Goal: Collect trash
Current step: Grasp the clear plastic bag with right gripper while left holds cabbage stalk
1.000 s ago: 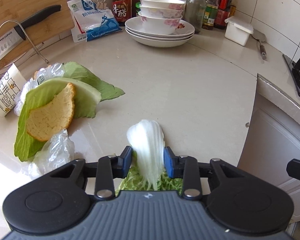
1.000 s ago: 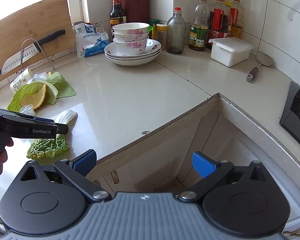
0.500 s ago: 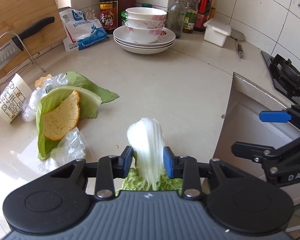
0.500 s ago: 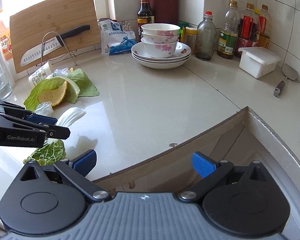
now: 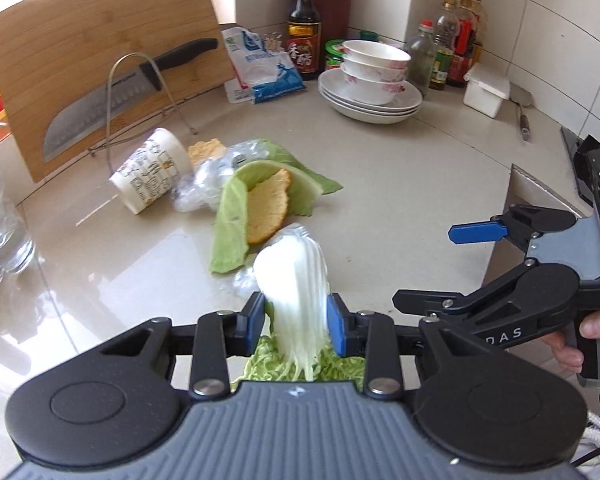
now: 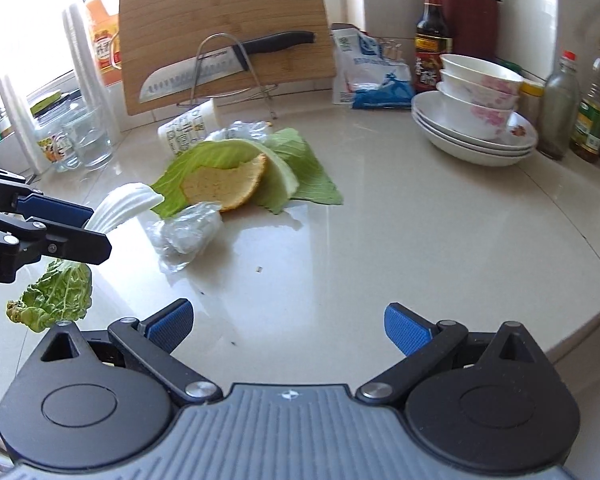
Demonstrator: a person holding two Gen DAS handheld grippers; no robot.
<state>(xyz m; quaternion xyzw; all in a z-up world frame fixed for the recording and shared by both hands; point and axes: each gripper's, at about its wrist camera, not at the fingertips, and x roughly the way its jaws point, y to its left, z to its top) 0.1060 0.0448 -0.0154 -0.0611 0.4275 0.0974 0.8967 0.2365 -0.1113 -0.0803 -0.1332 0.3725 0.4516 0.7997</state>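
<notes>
Fingers: left gripper (image 5: 296, 320) pinches a cabbage leaf (image 5: 294, 276) by its white stalk, held clear above the counter (image 6: 400, 240). Right gripper (image 6: 288, 326) spread wide, empty. Leaf scraps (image 6: 300, 172), peel (image 6: 224, 184), plastic wrap (image 6: 184, 232), cup (image 5: 150, 178): on counter.

Pale glossy surface (image 6: 380, 240) with scattered refuse.
Near the middle lie cabbage leaves (image 6: 300, 172) bearing an orange peel (image 6: 224, 184), with crumpled plastic (image 6: 184, 232) just beside them and a tipped paper cup (image 5: 148, 176) behind. Stacked plates (image 6: 476, 140), bottles (image 6: 560, 108), a salt bag (image 6: 364, 76) and glasses (image 6: 84, 140) stand along the edges.
</notes>
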